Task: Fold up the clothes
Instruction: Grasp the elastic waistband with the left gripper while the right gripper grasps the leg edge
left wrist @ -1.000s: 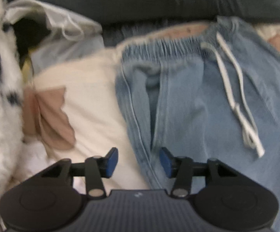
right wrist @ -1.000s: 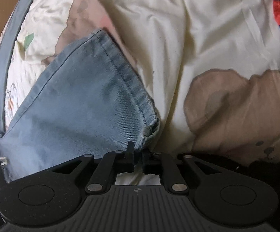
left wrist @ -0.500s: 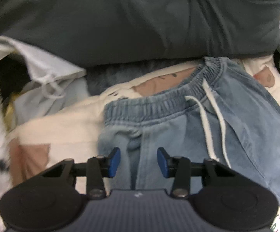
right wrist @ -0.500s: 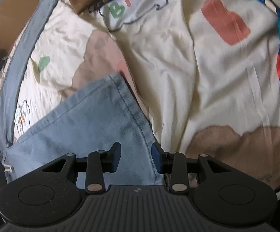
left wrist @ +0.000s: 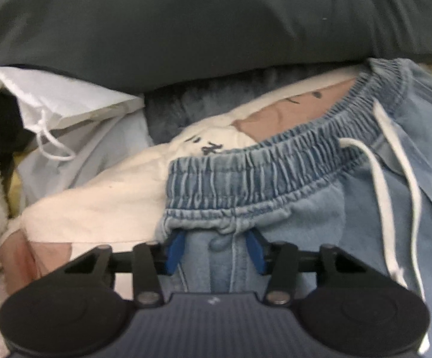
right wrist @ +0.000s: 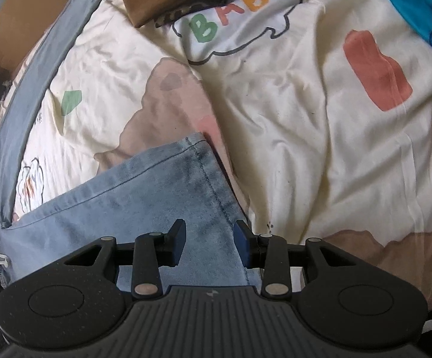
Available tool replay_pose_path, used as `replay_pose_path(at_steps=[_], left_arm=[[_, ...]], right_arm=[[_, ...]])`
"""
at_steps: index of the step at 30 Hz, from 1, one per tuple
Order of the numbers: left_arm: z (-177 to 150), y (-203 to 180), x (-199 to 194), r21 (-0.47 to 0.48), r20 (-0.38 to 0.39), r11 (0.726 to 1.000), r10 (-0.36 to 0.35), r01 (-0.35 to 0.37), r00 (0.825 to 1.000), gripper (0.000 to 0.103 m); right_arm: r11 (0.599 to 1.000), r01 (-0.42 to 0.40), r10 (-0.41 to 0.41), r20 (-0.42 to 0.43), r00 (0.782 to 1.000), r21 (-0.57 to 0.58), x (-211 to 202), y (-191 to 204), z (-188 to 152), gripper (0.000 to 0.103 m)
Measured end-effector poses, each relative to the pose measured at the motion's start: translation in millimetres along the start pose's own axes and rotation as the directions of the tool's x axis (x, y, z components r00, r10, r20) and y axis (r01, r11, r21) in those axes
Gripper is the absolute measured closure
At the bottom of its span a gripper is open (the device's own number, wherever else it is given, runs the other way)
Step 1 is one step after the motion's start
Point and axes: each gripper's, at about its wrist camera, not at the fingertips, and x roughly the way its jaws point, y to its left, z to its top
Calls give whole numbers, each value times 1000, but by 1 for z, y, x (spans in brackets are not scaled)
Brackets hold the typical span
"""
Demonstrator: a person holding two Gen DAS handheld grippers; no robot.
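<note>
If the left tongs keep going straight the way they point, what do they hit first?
Most likely the blue denim pants, just below the elastic waistband. The left tongs are opening with that denim already between the fingers, though whether the pads touch it is unclear.

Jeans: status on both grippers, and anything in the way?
Left gripper opening, jaws straddling the jeans below the waistband. Right gripper open over the leg hem, no grip. Drawstring loose beside the left gripper.
</note>
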Motion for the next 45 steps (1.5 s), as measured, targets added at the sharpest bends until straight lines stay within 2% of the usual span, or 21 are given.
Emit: replay_pose_path(at_steps=[3,4,7,10,11,12,14,16,17,18,23,26,30,31,32,36,41,45], left_arm=[[0,-4,-1,20,17,996,81,-81,997,62],[0,0,0,7,6,996,93,-94,996,95],[1,12,0,-26,-26,992,126,-126,992,95],[6,8,-20,6,-10,996,90,-90,996,93],[7,7,-27,17,-5,997,78,-78,997,87],[9,6,-34,28,0,997,66,-66,998,85],[11,2,-47,53,21,997,53,-54,998,85],[13,-5,-60,88,60,996,9,-15,998,85],[14,-8,-64,96,67,995,-34,28,997,85],[13,-12,-66,101,61,992,-81,75,995,85],[7,-40,-57,129,28,977,-176,171,984,85],[2,-54,-40,133,-3,978,-161,159,987,84],[-2,-56,-12,139,-23,987,-75,77,997,82],[-3,-54,-7,151,-20,987,-50,52,999,71],[-4,-53,-4,162,-11,986,-46,47,999,66],[-6,-50,2,184,10,983,-29,27,1000,66],[0,-57,1,193,-14,981,7,-4,1000,67],[1,-53,-5,199,-29,980,-4,9,1000,68]], right_arm=[[1000,8,-8,2,1000,-23,3,8,3,60],[999,10,-10,5,1000,-31,4,11,5,60],[998,19,-17,37,999,-53,5,19,11,60],[998,18,-13,73,997,-60,7,24,19,59],[998,15,-10,83,996,-60,7,25,21,58],[998,13,-7,94,996,-61,8,26,24,56],[998,8,-2,102,995,-58,13,27,29,56],[998,5,1,104,995,-59,18,28,32,56],[998,3,4,106,994,-63,19,29,34,56],[998,0,7,109,994,-67,21,31,35,56],[997,6,3,117,993,-82,25,36,41,55],[998,17,-10,121,993,-55,27,36,43,47],[995,25,-12,133,991,-100,28,45,46,47],[992,31,-14,136,991,-123,29,50,46,47],[989,33,-13,139,990,-141,30,53,47,47],[978,42,-14,137,990,-206,36,66,51,47],[941,134,-94,140,986,-310,46,71,49,47],[925,156,-122,118,985,-347,54,59,47,47]])
